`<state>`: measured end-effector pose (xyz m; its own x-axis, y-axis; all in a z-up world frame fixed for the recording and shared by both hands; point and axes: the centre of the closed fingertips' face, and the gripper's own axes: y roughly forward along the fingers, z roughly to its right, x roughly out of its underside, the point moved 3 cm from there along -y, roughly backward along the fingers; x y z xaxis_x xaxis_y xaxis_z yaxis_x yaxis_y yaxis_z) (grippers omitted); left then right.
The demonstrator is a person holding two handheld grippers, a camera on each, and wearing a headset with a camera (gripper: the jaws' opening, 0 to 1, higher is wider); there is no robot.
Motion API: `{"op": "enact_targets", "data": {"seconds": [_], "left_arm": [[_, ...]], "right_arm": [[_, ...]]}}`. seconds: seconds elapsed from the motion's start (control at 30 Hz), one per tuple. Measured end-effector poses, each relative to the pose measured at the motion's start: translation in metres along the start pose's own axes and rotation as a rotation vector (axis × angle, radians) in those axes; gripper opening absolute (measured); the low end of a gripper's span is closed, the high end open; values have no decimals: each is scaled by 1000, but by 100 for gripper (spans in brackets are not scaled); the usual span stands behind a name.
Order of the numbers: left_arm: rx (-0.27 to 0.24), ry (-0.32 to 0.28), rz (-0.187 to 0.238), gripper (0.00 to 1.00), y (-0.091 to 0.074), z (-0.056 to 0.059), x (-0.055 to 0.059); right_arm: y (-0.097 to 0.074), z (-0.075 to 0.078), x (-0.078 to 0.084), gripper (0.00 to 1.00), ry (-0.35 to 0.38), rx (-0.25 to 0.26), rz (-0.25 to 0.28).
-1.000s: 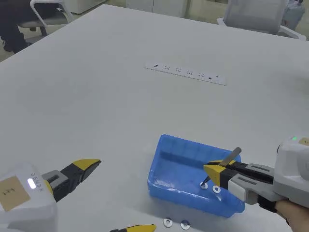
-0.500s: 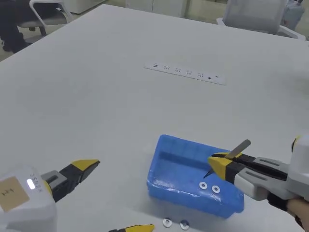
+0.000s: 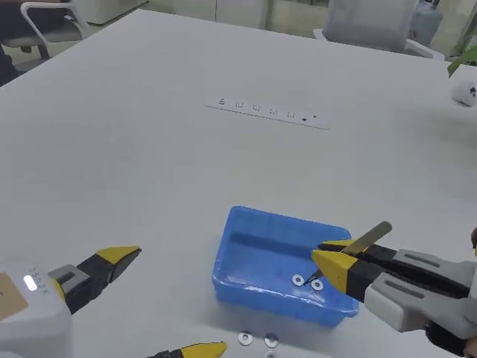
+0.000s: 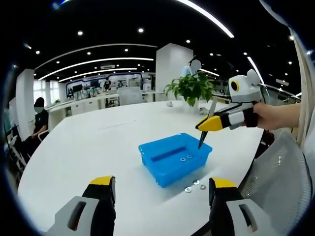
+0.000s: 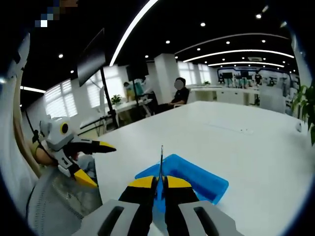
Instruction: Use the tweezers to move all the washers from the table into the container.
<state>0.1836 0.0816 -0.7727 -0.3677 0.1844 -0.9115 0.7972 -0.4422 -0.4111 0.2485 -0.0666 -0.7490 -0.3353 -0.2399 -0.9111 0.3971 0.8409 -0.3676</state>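
A blue container (image 3: 257, 257) sits near the table's front edge with two washers (image 3: 298, 280) inside. Two more washers (image 3: 245, 338) lie on the table just in front of it. My right gripper (image 3: 332, 262) comes in from the right, shut on the grey tweezers (image 3: 370, 236), whose tip hangs over the container's right part. The left gripper view shows the tweezers' tip (image 4: 201, 142) just above the container (image 4: 167, 164). My left gripper (image 3: 160, 302) stands open at the bottom left, nothing between its fingers. In the right gripper view the tweezers (image 5: 161, 162) point at the container (image 5: 202, 181).
A flat white strip with small markings (image 3: 267, 113) lies mid-table, far behind the container. Chairs stand beyond the far edge. The table's front edge runs close to the loose washers (image 4: 197, 183). A person sits in the background (image 5: 178, 93).
My right gripper has drawn the tweezers up and back a little from the two washers in the container. The head view has shifted, and my left gripper stays open.
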Motion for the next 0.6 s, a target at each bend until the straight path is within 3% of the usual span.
{"op": "enact_targets", "data": {"seconds": [0.17,0.43,0.6], "left_arm": [[-1,-5,3,79,1,0,0],[12,-60,51,82,1,2,-7],[-3,-67,35,82,1,0,-4]], "right_arm": [[0,-15,14,4,-4,-57,-38],[7,-31,36,4,9,-168,-97],[16,-35,48,4,-7,-219,-136]]}}
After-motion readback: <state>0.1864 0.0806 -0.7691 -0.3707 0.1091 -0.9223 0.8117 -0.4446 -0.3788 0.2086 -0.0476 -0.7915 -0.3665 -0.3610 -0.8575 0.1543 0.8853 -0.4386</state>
